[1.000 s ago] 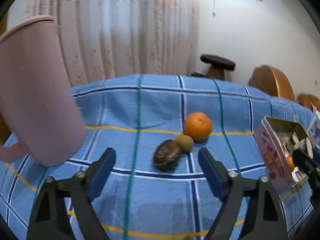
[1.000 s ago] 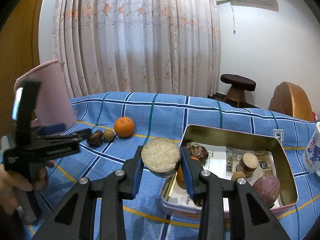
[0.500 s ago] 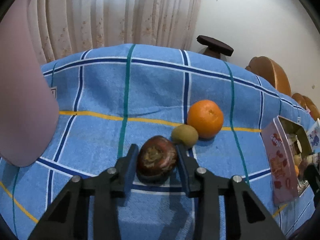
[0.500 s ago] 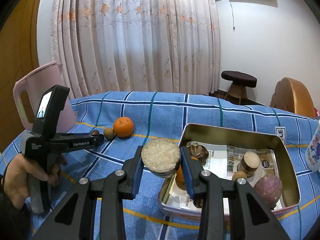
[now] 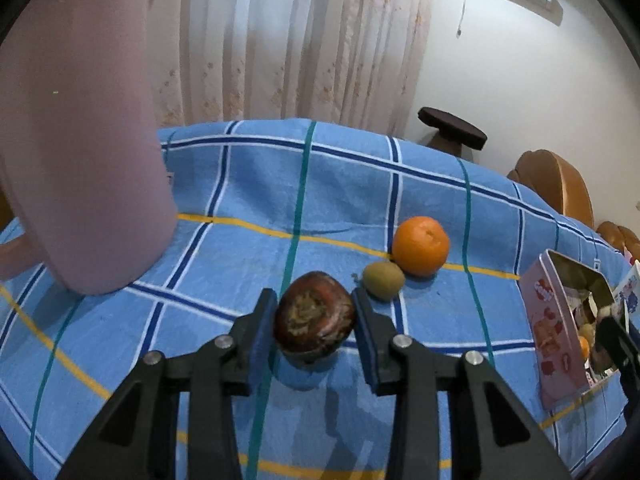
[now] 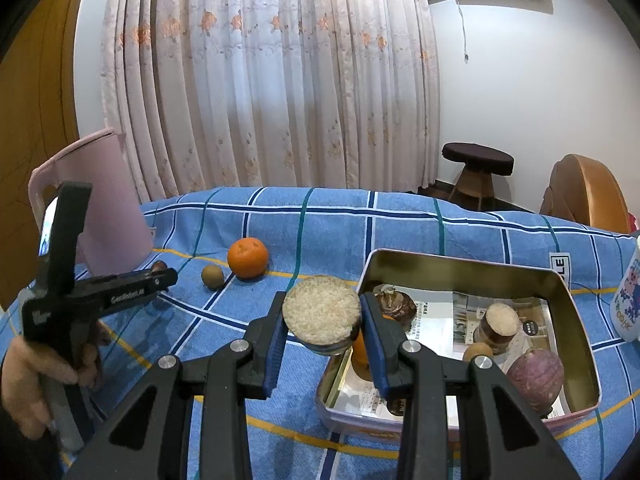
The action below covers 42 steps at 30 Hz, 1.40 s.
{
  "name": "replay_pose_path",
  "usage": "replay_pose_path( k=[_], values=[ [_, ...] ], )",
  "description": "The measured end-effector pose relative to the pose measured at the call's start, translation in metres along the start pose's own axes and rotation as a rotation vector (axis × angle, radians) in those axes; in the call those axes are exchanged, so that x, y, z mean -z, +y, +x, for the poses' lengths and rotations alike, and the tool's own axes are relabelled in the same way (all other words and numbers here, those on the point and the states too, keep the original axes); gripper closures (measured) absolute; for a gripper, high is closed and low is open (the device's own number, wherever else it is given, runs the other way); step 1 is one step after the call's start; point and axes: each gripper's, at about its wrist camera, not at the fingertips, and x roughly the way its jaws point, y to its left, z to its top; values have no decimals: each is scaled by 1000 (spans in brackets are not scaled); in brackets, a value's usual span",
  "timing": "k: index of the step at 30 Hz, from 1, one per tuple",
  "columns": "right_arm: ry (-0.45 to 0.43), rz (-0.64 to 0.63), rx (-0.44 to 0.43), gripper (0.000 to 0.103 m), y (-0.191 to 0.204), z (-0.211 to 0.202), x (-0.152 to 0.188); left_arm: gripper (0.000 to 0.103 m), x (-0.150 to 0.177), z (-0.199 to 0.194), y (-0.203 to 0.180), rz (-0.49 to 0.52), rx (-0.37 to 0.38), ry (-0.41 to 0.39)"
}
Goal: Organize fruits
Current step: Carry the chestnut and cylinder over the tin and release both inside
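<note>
My left gripper point(image 5: 315, 320) is shut on a dark brown round fruit point(image 5: 314, 318) and holds it just above the blue checked cloth. A small kiwi point(image 5: 383, 281) and an orange point(image 5: 420, 246) lie just beyond it to the right. My right gripper point(image 6: 322, 320) is shut on a round jar with a pale grainy top point(image 6: 321, 312), held at the left edge of the open metal tin point(image 6: 568, 292). The tin holds several fruits and jars. The left gripper point(image 6: 160, 276) also shows in the right wrist view, with the kiwi point(image 6: 212, 276) and orange point(image 6: 247, 257) beside it.
A tall pink pitcher point(image 5: 76, 152) stands at the far left of the table, close to the left gripper. A white printed bottle point(image 6: 630, 300) stands right of the tin. A stool point(image 6: 478, 168) and a wooden chair point(image 6: 584, 196) stand behind the table.
My left gripper moved forward from open to closed around the dark brown fruit and has lifted it slightly. My right gripper stayed still, holding the jar.
</note>
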Motion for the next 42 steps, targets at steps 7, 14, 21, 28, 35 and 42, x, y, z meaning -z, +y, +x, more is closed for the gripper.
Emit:
replay_pose_path(
  k=[7, 14, 21, 28, 35, 42],
  values=[
    [-17, -13, -14, 65, 0, -12, -1, 64, 17, -32, -34, 63, -28, -90],
    [-48, -7, 0, 65, -19, -29, -1, 64, 21, -50, -86, 134, -8, -138],
    [-68, 18, 69, 65, -56, -39, -4, 63, 19, -66, -132, 181, 36, -171],
    [-54, 80, 178, 65, -112, -37, -6, 63, 20, -71, -185, 233, 132, -171],
    [-14, 103, 227, 65, -143, -25, -7, 63, 20, -54, -229, 257, 198, -130],
    [37, 77, 188, 65, -146, -9, -6, 63, 25, -33, -243, 265, 188, -89]
  ],
)
